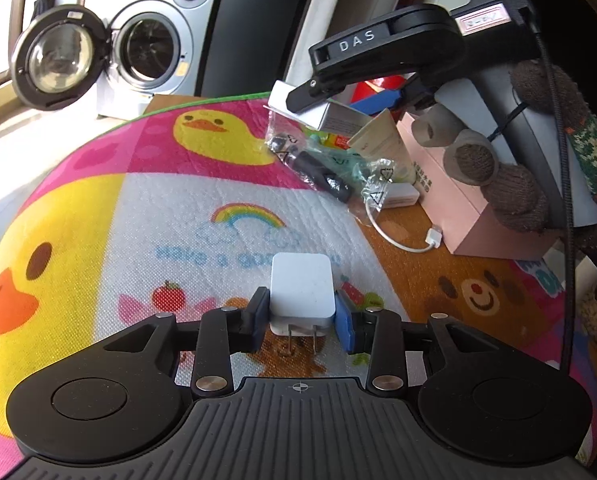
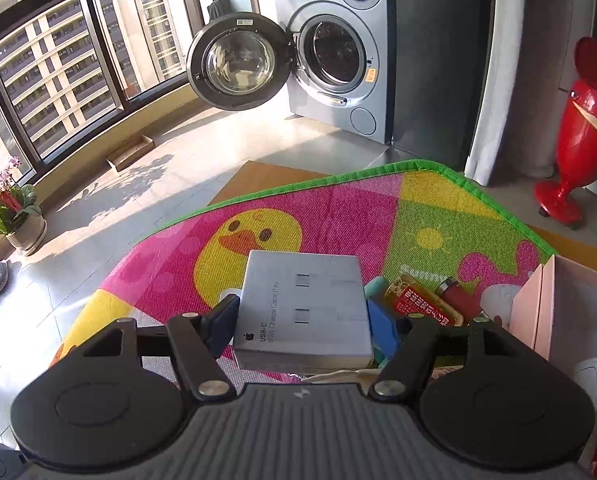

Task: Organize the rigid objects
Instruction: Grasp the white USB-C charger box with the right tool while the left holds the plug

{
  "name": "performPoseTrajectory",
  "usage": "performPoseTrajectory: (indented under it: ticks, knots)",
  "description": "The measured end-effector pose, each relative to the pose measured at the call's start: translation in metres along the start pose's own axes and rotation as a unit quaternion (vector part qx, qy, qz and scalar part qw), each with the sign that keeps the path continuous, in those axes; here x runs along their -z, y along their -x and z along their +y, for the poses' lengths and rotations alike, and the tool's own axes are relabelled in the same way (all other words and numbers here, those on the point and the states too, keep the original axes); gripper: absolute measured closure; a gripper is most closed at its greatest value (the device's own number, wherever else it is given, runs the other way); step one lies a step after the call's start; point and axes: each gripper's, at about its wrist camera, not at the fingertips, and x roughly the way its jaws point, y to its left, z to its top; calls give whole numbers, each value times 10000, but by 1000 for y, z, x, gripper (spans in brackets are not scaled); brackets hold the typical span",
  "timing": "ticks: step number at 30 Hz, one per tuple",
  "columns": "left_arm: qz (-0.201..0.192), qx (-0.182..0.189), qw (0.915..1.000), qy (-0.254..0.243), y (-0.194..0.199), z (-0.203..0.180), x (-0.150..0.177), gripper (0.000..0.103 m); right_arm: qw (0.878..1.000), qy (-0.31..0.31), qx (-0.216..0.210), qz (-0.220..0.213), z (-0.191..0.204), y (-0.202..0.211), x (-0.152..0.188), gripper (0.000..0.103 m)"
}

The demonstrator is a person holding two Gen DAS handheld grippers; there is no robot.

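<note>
1. A washing machine (image 2: 338, 52) stands at the far wall, its round door (image 2: 236, 62) swung open.
2. Tall windows (image 2: 50, 60) on the left throw sunlight across the pale floor (image 2: 138, 184).
3. A potted plant (image 2: 12, 216) sits near the window.

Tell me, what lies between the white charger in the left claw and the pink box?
In the left wrist view, a white cable with its plug lies on the mat between the white charger and the pink box.

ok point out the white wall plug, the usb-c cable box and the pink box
white wall plug (image 1: 303, 286), left wrist view, middle of its flat face
usb-c cable box (image 2: 303, 304), right wrist view, centre of its top
pink box (image 1: 454, 200), left wrist view, its long side wall
</note>
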Motion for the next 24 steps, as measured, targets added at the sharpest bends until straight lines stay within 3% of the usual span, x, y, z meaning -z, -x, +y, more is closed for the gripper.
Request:
performPoseTrajectory:
  ticks: [5, 8, 12, 19, 22, 24]
  knots:
    - [88, -34, 9998, 180, -2, 0, -4, 64, 9955, 271, -481, -775, 12, 81, 18, 34]
    - [20, -156, 9999, -62, -1, -7, -1, 65, 9923, 272, -508, -1096, 8, 125, 42, 34]
    - [-133, -272, 9986, -432, 0, -21, 7, 65, 9919, 365, -159, -1203, -7, 161, 93, 34]
    - [140, 442, 9929, -1094, 9, -68, 28, 66, 9909, 276, 988, -868, -44, 189, 191, 34]
    - [169, 724, 9876, -1385, 15, -95, 36, 66, 9902, -78, 1118, -833, -56, 201, 217, 35]
    - [139, 886, 9835, -1573, 19, -113, 38, 66, 9894, -278, 1138, -864, -61, 208, 232, 46]
